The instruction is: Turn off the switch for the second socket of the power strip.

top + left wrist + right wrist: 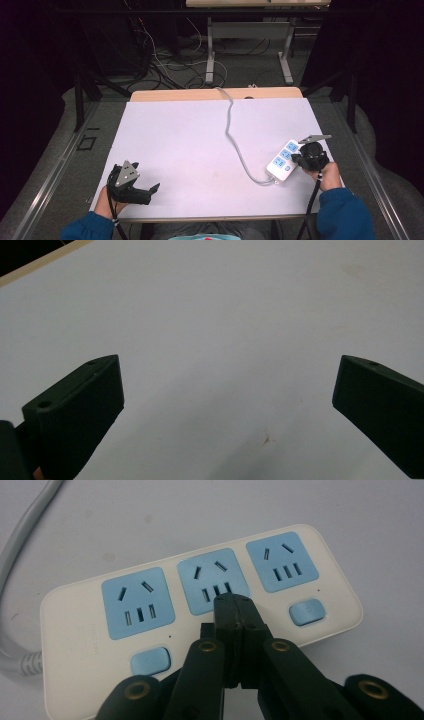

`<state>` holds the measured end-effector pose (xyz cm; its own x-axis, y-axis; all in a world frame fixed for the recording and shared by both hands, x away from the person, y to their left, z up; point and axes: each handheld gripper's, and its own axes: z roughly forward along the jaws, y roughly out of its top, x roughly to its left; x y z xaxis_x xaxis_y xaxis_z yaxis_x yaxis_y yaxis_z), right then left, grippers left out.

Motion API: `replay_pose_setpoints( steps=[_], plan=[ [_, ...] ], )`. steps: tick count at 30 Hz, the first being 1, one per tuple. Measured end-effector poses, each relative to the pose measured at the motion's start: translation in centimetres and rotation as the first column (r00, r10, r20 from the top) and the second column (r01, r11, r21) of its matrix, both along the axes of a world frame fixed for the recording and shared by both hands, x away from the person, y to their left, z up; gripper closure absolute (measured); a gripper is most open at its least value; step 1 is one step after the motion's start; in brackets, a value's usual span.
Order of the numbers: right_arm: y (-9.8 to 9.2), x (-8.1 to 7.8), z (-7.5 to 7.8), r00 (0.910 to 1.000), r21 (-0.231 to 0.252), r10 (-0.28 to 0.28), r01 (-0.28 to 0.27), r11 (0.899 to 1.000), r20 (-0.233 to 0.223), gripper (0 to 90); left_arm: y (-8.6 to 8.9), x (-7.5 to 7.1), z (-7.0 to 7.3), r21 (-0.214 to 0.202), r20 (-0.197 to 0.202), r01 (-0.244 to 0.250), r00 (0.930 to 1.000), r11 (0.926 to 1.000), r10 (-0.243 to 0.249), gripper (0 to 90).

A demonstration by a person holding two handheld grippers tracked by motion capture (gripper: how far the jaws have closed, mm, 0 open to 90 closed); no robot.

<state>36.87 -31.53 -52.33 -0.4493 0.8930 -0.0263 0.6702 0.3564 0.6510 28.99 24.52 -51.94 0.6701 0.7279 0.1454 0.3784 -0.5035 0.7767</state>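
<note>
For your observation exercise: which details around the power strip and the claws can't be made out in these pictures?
- Middle switch of the power strip: right gripper view, hidden behind the shut right claw.
- Whether the claw touches the strip: unclear.
- Cable's far end: high view, drops behind the table's edge.
- Left claw: fingertips cut off.

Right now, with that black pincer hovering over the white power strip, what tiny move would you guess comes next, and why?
Probably a short push down. The right gripper has its jaws shut together, tips over the middle of the power strip, where the switch button between two others would sit. Closed jaws suit pressing, not grasping. Whether they touch yet, I cannot tell. The left gripper waits open over bare table.
</note>
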Motion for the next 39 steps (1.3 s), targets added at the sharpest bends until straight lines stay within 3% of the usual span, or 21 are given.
replay_pose_setpoints(
  steps=[39],
  plan=[
    [0.27, -0.33, -0.12, 0.9997, -0.016, -0.004, 0.005, 1.0, 0.025, 90.0, -0.06, -0.04, 0.01, -0.004, -0.004, 0.001, 1.0, 1.0, -0.001, 0.3]
  ],
)
